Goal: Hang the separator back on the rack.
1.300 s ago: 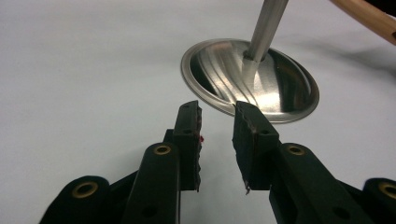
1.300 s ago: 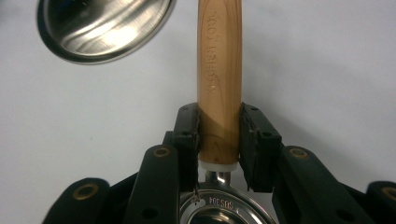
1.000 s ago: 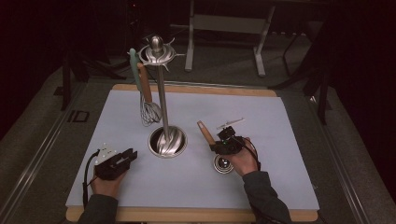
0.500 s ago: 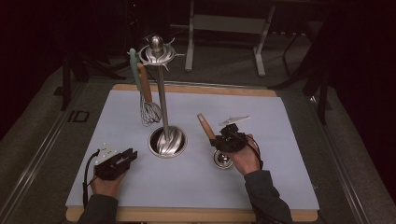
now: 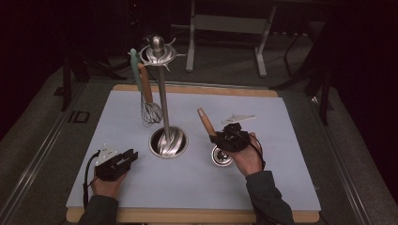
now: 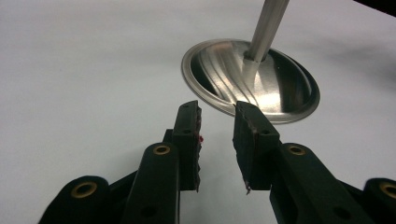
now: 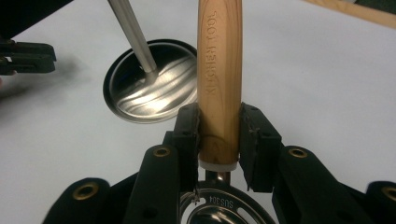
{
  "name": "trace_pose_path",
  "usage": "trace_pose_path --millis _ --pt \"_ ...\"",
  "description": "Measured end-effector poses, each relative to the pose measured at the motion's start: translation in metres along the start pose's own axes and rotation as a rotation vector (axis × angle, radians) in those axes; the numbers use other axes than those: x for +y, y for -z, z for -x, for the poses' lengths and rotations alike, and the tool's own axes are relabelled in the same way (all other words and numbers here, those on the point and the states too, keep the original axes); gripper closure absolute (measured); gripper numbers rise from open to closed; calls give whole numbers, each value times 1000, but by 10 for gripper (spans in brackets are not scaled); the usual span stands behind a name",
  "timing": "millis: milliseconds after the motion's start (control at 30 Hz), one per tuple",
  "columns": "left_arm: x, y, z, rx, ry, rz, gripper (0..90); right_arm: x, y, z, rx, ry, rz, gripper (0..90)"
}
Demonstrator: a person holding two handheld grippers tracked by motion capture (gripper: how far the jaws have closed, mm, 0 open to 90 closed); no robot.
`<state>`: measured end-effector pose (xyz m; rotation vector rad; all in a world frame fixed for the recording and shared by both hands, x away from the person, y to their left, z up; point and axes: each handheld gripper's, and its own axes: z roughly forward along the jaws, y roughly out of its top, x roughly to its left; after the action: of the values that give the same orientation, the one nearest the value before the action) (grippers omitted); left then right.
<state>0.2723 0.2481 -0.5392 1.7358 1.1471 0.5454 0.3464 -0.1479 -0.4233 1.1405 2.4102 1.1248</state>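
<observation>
The right gripper (image 7: 219,135) has its jaws closed on the wooden handle (image 7: 219,70) of a utensil, clamped near the handle's lower end, just above a white collar. The handle bears the stamped words "KITCHEN TOOL". Below the jaws, the utensil's slotted steel head (image 7: 219,210) shows, marked "SUS304". In the high view the handle (image 5: 205,122) tilts up and to the left from the right gripper (image 5: 225,139), with the round head (image 5: 221,156) low over or on the mat; whether it touches, I cannot tell.

The left gripper (image 6: 217,135) holds nothing, its jaws standing apart by a moderate gap, pointed at the stand's base (image 6: 275,88). In the high view the left gripper (image 5: 119,161) sits low at the mat's front left, in the person's left hand (image 5: 108,185).

The stand (image 5: 162,93) rises from its round steel base (image 5: 168,142) near the middle of the pale mat (image 5: 281,178), between the two grippers. A whisk (image 5: 149,110) hangs from the hooks at the stand's top, beside a teal-handled tool (image 5: 135,65). The mat covers a wooden table (image 5: 187,215).
</observation>
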Motion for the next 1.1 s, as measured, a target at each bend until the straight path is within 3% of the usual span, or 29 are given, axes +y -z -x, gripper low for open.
trace_pose_path --millis 433,1100 --pt "0 0 0 1 -2 0 710 6 9 -6 -1 18 61 701" --pt "0 0 0 0 -3 0 710 23 25 -20 59 57 168 701"
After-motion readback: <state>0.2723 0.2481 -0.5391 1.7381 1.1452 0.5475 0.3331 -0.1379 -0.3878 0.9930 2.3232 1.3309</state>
